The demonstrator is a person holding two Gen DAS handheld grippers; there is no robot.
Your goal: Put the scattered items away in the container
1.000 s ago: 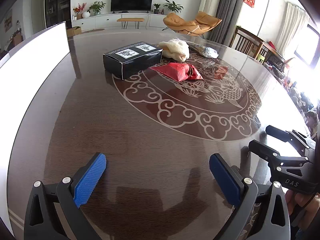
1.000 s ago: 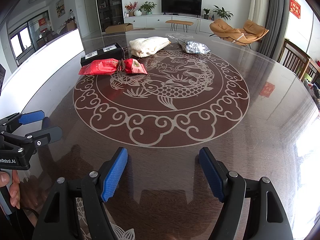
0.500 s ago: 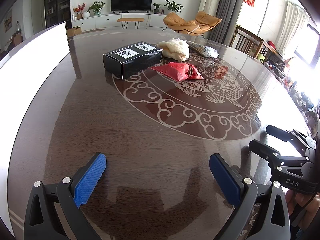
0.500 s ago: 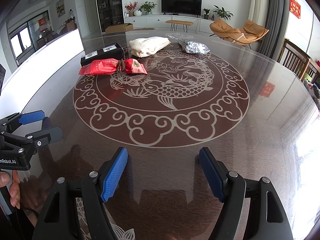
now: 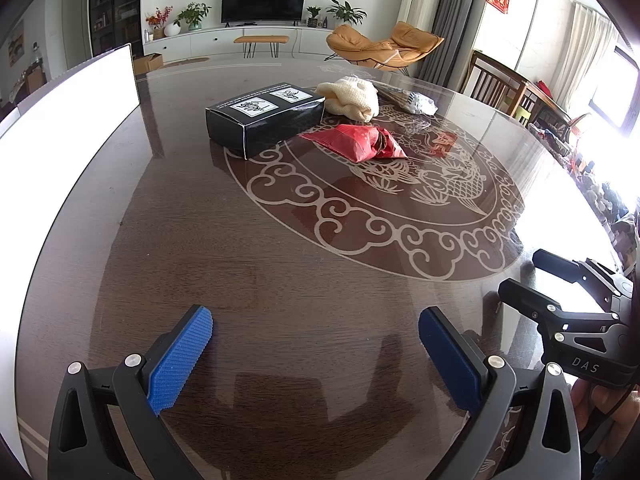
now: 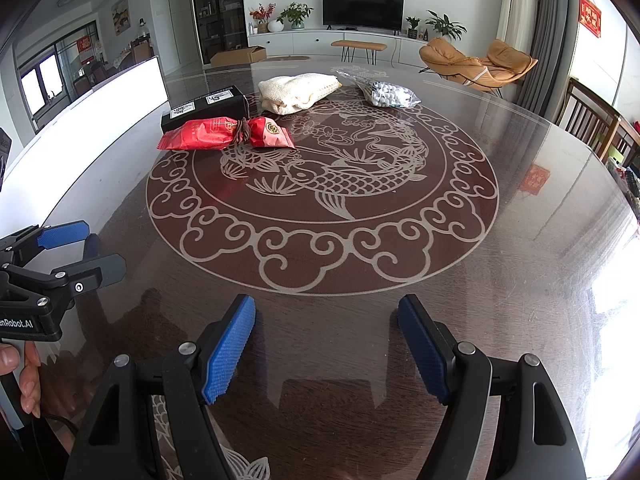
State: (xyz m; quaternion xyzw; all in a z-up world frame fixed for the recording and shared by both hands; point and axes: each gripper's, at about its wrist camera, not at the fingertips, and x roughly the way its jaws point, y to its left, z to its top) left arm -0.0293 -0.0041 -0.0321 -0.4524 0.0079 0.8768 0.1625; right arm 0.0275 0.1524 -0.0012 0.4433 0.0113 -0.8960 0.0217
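On the far part of the round dark table lie a black box [image 5: 264, 118] [image 6: 206, 106], a red snack packet [image 5: 356, 142] [image 6: 226, 134], a cream cloth bundle [image 5: 354, 96] [image 6: 298, 90] and a clear bag of small white balls [image 5: 412, 100] [image 6: 390, 94]. My left gripper [image 5: 316, 340] hangs open over the near table edge, nothing between its blue pads. My right gripper [image 6: 326, 332] is open too, also near the front edge. Each gripper shows at the side of the other's view. No container is clearly visible.
The table top [image 6: 520, 240] is glossy, with a carved fish and cloud medallion [image 6: 324, 184] in the middle. A white panel [image 5: 68, 108] runs along the left edge. Wooden chairs [image 6: 600, 128] stand at the right, beyond the table.
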